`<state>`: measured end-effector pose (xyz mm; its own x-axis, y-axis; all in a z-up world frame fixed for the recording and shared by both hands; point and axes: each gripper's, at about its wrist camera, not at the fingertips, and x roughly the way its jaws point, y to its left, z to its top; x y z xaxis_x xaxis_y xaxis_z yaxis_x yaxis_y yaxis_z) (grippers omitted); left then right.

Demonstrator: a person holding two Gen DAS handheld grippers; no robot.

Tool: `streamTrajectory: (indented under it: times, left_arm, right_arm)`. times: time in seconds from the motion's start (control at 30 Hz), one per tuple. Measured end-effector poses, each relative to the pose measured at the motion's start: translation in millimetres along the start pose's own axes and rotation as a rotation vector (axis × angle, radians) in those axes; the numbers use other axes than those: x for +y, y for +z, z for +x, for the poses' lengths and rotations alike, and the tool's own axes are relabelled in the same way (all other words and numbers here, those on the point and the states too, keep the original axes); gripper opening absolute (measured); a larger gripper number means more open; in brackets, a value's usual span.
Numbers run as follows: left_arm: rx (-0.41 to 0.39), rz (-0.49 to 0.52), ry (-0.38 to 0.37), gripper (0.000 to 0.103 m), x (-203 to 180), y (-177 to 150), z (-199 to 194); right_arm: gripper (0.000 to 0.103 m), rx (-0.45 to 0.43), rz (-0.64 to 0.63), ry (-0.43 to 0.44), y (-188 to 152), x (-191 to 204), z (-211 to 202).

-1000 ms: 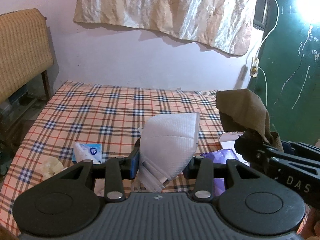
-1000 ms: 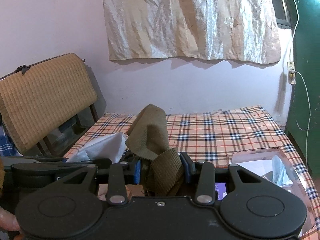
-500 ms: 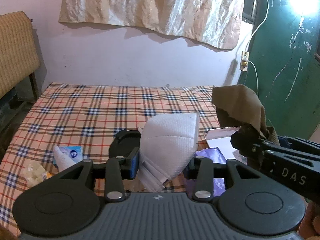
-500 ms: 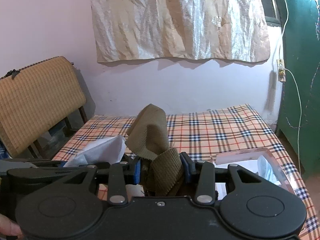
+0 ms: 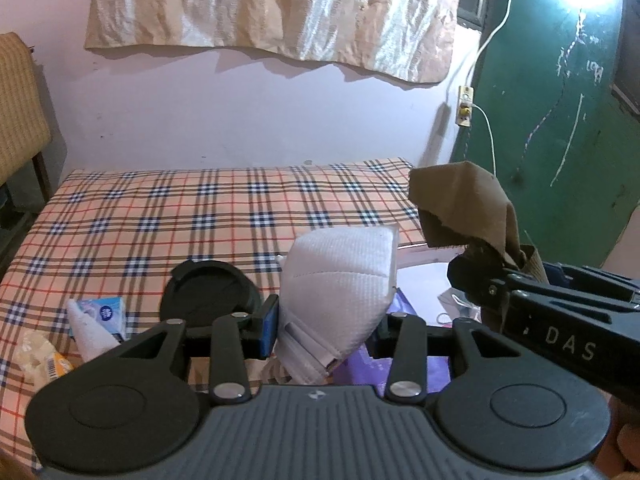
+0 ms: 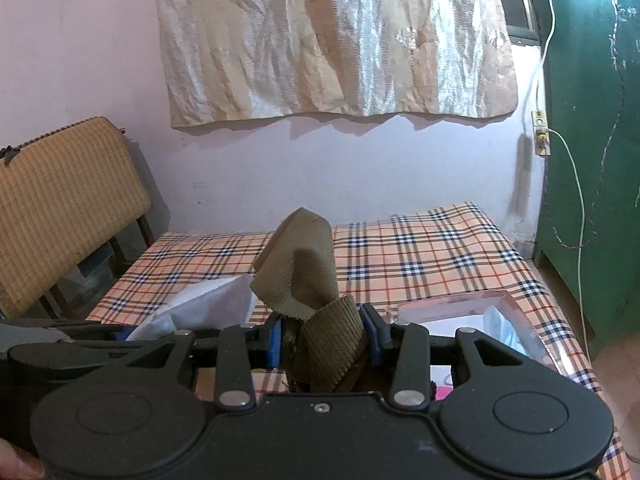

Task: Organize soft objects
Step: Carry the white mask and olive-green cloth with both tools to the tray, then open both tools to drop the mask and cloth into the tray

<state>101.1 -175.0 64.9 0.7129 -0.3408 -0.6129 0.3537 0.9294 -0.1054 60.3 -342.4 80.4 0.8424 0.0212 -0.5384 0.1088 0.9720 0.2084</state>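
Observation:
My left gripper [image 5: 326, 320] is shut on a white folded face mask [image 5: 340, 276] and holds it above the plaid-covered table [image 5: 200, 208]. My right gripper [image 6: 324, 336] is shut on an olive-brown piece of cloth [image 6: 308, 280] that sticks up between its fingers. The right gripper with the cloth [image 5: 460, 208] also shows at the right of the left wrist view, beside the mask. The mask [image 6: 208, 304] shows at the left of the right wrist view. A clear plastic box [image 6: 516, 320] with white and light blue items inside sits on the table at the right.
A round black lid [image 5: 210, 294], a tissue pack [image 5: 100, 312] and a crumpled wrapper [image 5: 38, 356] lie on the table's left side. A purple packet [image 5: 380, 360] lies under the left gripper. A woven chair [image 6: 68, 196] stands left; a green door [image 6: 592, 160] stands right.
Both grippers have swung rightward and a little up with their loads still held. The black lid has come into fuller view in the left wrist view.

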Motion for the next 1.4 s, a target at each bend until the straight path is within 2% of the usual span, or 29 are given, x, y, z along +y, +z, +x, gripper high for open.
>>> streamTrajectory:
  times: [0.5,1.0,1.4]
  left_arm:
    - [0.02,0.066,-0.048,0.042,-35,4,20]
    - [0.073,0.104,-0.109,0.043,-75,2,51]
    - [0.097,0.11,-0.112,0.043,-98,12,88]
  right_arm:
    - [0.048,-0.003,0.041,-0.049,0,-41,0]
    - [0.048,0.024,0.076,-0.129,0,-107,-1]
    - [0.049,0.097,0.116,-0.139,-2,-149,32]
